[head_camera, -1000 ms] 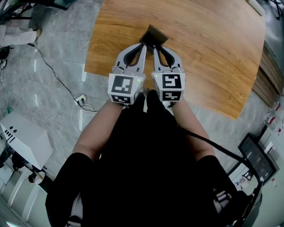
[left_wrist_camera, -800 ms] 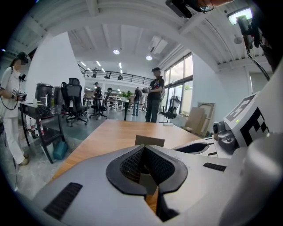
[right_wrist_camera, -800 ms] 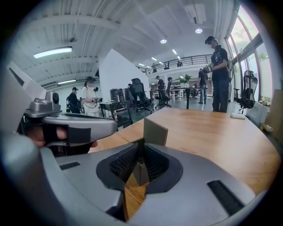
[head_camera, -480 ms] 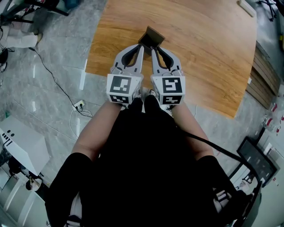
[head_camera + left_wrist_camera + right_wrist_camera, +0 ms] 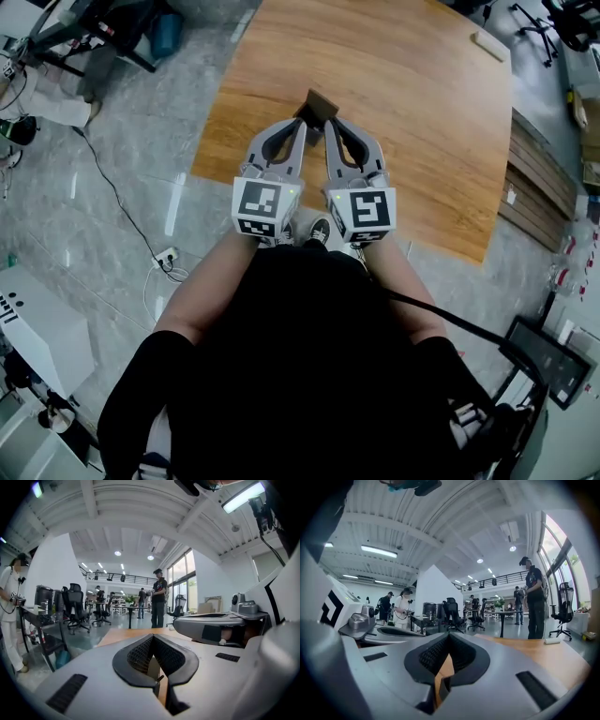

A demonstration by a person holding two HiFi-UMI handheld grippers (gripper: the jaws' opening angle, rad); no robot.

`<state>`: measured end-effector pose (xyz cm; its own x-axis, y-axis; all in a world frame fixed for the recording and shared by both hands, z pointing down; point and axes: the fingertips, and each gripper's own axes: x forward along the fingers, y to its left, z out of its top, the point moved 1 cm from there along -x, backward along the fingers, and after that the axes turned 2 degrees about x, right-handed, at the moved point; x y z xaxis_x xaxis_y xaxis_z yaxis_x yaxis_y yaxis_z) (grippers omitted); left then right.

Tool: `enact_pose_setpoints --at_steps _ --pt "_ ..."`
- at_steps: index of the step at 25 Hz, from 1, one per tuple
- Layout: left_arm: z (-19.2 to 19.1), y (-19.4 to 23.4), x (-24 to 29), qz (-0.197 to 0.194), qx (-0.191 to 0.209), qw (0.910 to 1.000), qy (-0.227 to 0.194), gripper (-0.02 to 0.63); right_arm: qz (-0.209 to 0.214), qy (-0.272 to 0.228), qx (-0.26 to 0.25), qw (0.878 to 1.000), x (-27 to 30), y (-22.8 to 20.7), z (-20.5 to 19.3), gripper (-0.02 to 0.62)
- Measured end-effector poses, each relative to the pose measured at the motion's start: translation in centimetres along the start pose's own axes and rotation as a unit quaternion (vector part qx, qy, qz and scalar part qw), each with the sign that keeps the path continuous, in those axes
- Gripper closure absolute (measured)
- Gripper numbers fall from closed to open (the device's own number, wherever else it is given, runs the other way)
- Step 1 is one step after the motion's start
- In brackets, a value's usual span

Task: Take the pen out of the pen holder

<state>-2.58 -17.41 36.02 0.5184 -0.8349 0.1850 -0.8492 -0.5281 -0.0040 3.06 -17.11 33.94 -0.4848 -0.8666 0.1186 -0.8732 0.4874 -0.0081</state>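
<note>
A small dark brown pen holder (image 5: 319, 105) stands on the wooden table (image 5: 422, 141), close to its near edge. I cannot make out a pen in it. My left gripper (image 5: 303, 123) and right gripper (image 5: 328, 125) lie side by side, tips pointing at the holder and just short of it. Both stand shut with nothing between the jaws. In the left gripper view the left gripper (image 5: 153, 637) has its dark pads meeting at the tip, with a pale face of the holder (image 5: 152, 667) showing through the gap behind. The right gripper (image 5: 449, 634) looks the same, over bare wood.
A small white block (image 5: 487, 45) lies at the table's far edge. A cable and power strip (image 5: 167, 258) lie on the floor at left, and stacked boards (image 5: 539, 183) lean at right. A person (image 5: 158, 597) stands beyond the table, with office chairs (image 5: 75, 606) around.
The head view has swung, so the table and holder sit a little farther and to the right. Both grippers stay shut, side by side, at the holder.
</note>
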Motion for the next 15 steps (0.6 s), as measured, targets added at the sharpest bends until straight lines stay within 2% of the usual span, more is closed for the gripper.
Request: enact_pose_setpoints --at_steps 6,15 --pt "2.6 -0.6 -1.4 0.001 0.015 0.9994 -0.031 0.606 0.002 -0.036 -0.017 0.999 -1.2 0.3 2.8 0.581" --pt "3.7 -0.1 -1.9 0.006 0.019 0.9990 -0.041 0.606 0.000 -0.044 -0.021 0.999 -1.6 0.5 4.0 0.581"
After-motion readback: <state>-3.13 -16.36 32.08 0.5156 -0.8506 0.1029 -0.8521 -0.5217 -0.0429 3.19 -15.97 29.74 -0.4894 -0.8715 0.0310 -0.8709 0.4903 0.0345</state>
